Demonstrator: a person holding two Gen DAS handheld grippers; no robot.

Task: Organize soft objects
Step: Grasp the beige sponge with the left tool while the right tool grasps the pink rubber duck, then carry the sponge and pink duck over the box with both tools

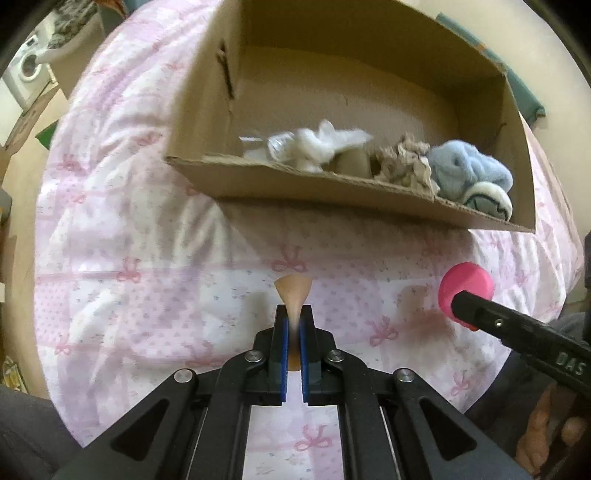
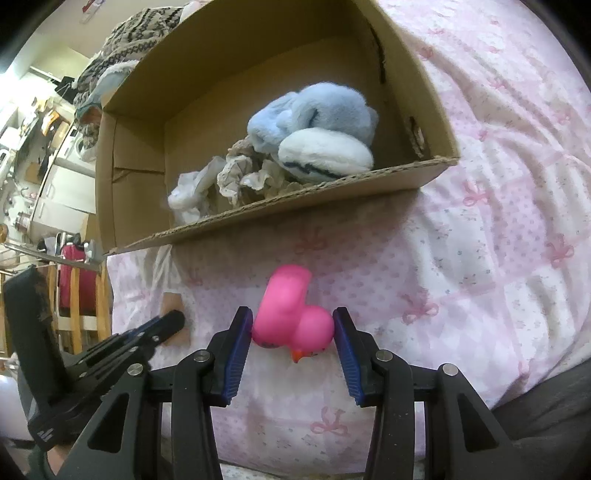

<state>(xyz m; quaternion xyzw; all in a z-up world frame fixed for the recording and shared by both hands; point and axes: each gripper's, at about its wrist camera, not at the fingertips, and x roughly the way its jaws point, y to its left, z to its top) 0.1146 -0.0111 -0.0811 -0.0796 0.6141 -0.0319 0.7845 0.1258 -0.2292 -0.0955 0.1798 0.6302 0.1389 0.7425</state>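
My left gripper is shut on a thin, tan, soft pad, pinched flat between the blue pads just above the pink bedspread. The right wrist view shows the same pad under the left gripper. My right gripper is shut on a pink rubber duck, pads pressing both its sides; the duck also shows in the left wrist view. Behind both stands an open cardboard box holding a blue plush, crumpled brown paper and a white wad.
The box lies on the bed with its low front wall towards me. A washing machine stands far left. A patterned knit fabric lies behind the box, and a wooden chair with red cloth stands beside the bed. A person's grey-clad legs are close by.
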